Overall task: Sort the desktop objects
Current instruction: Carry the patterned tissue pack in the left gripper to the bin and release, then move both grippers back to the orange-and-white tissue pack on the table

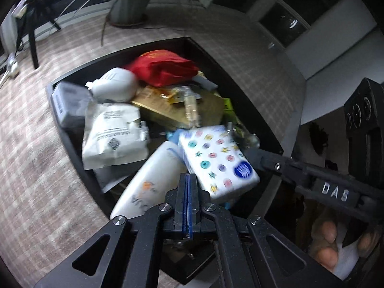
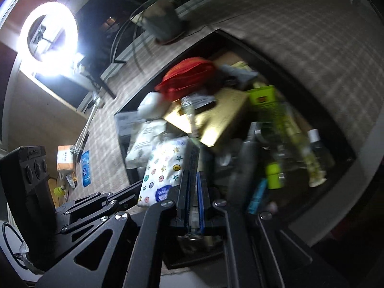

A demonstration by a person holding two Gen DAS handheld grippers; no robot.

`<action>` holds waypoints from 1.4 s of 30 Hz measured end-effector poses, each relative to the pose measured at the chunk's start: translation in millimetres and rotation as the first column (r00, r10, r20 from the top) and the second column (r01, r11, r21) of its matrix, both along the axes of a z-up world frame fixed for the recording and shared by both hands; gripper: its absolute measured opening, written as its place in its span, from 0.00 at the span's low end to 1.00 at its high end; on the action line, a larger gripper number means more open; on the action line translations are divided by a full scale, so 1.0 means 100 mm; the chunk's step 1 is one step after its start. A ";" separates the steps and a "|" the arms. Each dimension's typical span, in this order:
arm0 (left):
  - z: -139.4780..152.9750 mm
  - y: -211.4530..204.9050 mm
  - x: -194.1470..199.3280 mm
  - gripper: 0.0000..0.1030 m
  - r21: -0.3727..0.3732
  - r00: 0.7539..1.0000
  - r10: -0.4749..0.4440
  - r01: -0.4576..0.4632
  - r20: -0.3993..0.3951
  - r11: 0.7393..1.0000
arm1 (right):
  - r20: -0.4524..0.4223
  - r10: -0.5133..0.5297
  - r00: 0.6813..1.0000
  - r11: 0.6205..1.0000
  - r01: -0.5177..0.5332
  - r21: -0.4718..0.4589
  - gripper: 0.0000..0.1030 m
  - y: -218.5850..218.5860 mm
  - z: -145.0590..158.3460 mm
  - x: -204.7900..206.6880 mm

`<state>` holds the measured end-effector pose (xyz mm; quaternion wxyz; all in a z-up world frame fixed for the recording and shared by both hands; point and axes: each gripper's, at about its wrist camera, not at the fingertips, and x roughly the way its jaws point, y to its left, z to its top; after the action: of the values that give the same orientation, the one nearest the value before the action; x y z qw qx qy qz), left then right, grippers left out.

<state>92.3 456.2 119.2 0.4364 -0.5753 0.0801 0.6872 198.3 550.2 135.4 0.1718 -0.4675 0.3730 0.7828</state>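
A lived-in room at home, rigged for filming.

A checked cloth (image 1: 36, 158) covers the surface, which carries a potted plant (image 1: 129, 2) and a black tray (image 1: 72, 144) heaped with household odds and ends: a tissue pack (image 1: 216, 158), a red pouch (image 1: 163, 67), a lotion bottle (image 1: 148, 180). A lit ring light (image 2: 48, 38) on a stand glares beside it. Past the edge lies what seems to be wooden floor (image 2: 54, 189), strewn with packets, though blur makes that uncertain.
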 end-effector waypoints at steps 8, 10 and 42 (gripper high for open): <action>0.09 -0.34 -0.27 0.00 -0.022 0.995 0.094 -0.095 -0.035 0.995 | -0.009 -0.022 1.000 0.999 0.022 0.043 0.29 0.12 0.12 0.01; 0.10 -0.53 -0.41 0.00 -0.027 0.990 0.136 -0.137 -0.037 0.990 | -0.011 0.008 1.000 0.998 -0.007 0.058 0.37 0.03 0.13 -0.11; 0.03 -4.35 -2.21 0.26 -0.061 0.646 0.757 -0.763 -0.103 0.643 | -0.080 0.628 0.774 0.778 -0.621 0.095 0.52 -3.06 0.37 -3.61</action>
<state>-129.0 21.5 122.5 0.0758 -0.5528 -0.1200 0.8211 -162.9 244.0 172.1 -0.1031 -0.5162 0.1806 0.8309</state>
